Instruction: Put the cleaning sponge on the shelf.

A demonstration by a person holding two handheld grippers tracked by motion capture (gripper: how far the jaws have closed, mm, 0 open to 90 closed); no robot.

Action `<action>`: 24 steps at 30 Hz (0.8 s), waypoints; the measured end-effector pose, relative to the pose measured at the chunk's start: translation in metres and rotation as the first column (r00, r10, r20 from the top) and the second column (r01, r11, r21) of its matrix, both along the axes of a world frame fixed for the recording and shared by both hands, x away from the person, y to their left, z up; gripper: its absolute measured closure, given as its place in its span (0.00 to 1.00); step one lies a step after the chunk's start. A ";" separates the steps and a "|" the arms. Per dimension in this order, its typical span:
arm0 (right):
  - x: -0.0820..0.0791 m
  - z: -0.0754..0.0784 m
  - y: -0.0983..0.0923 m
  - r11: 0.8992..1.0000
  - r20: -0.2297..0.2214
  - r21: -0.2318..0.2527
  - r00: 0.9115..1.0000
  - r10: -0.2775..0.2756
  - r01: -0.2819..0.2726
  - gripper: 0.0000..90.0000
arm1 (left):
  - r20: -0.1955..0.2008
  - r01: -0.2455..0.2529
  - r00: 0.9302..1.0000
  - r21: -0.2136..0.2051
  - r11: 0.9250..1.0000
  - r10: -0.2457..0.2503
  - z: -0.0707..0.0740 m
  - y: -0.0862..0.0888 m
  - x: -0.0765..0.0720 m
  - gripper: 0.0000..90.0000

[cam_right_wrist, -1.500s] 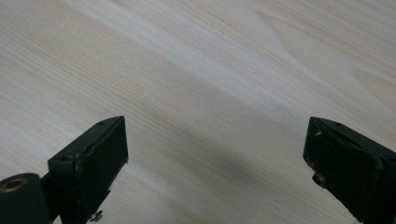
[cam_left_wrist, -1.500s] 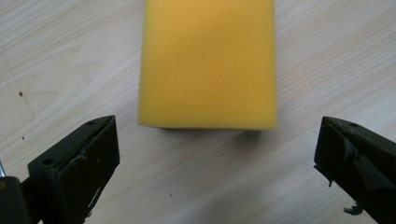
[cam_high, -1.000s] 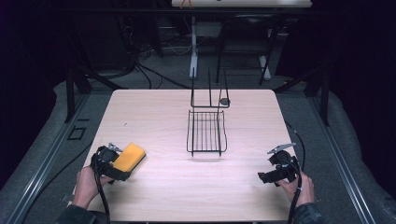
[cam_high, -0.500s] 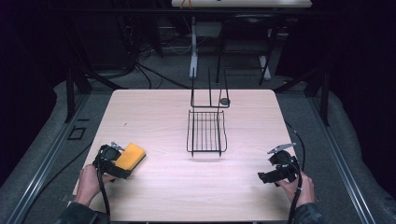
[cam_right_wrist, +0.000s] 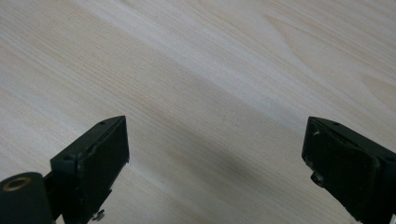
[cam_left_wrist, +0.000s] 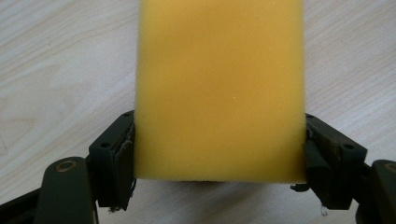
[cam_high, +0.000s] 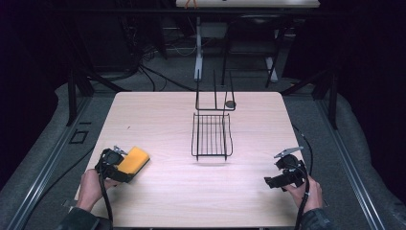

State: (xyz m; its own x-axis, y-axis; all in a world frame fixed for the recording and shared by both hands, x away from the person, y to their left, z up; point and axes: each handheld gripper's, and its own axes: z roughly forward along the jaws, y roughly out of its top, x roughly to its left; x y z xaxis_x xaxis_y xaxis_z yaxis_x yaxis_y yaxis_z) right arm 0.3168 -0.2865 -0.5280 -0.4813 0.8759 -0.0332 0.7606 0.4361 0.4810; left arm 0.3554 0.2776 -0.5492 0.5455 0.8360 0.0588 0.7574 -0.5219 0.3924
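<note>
Near-left on the table (cam_high: 182, 196): left gripper (cam_left_wrist: 219, 158), jaws clamped on the near end of a yellow sponge (cam_left_wrist: 219, 88). Near-right: right gripper (cam_right_wrist: 215, 154) low over bare wood, jaws wide apart, nothing between. Black wire rack (cam_high: 211, 136) stands mid-table, well apart from both.

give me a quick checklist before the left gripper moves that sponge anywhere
1. Sponge between the left gripper fingers: ok, a finger presses each side.
2. Grip depth: not ok, held at its near end, most juts forward.
3. Sponge clear of the table: cannot tell.
4. Wire rack upright at the table's centre: ok.
5. Path from sponge to rack: ok, bare wood between.
6. Right gripper out of the way: ok, open, apart near the right edge.
</note>
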 end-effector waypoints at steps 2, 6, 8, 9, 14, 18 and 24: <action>0.000 0.000 0.000 1.000 0.004 0.002 1.000 -0.001 0.001 0.08 | 0.012 0.001 1.000 0.002 1.000 -0.001 0.001 0.000 -0.001 0.26; 0.000 0.000 0.000 1.000 0.005 -0.005 1.000 0.000 0.000 0.08 | 0.022 0.000 1.000 -0.005 1.000 0.001 0.004 0.001 -0.002 0.26; 0.000 0.000 -0.001 1.000 0.005 -0.007 1.000 0.002 -0.002 0.08 | 0.023 -0.003 1.000 -0.005 1.000 0.003 0.004 0.001 -0.002 0.26; 0.000 0.000 0.000 1.000 0.003 -0.006 1.000 -0.002 0.002 0.08 | 0.027 -0.002 1.000 -0.004 1.000 0.002 0.005 0.001 -0.002 0.26; 0.000 0.000 0.000 1.000 0.004 -0.010 1.000 -0.002 0.002 0.08 | 0.038 0.006 0.999 0.001 1.000 -0.006 0.007 0.000 -0.004 0.26; 0.000 0.000 -0.001 1.000 0.004 -0.010 1.000 0.001 -0.001 0.08 | 0.049 0.010 0.999 0.001 1.000 -0.010 0.010 -0.001 -0.006 0.27; 0.000 -0.001 0.000 1.000 0.006 -0.011 1.000 0.004 -0.004 0.08 | 0.062 0.021 0.998 0.005 1.000 -0.022 0.014 -0.003 -0.007 0.27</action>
State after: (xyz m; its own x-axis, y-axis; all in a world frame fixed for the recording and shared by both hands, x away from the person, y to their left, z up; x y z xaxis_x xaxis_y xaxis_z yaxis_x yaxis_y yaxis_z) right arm 0.3172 -0.2869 -0.5290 -0.4842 0.8738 -0.0456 0.7562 0.4441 0.4805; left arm 0.3487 0.2749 -0.5353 0.5585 0.8238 0.0972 0.7201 -0.5396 0.4362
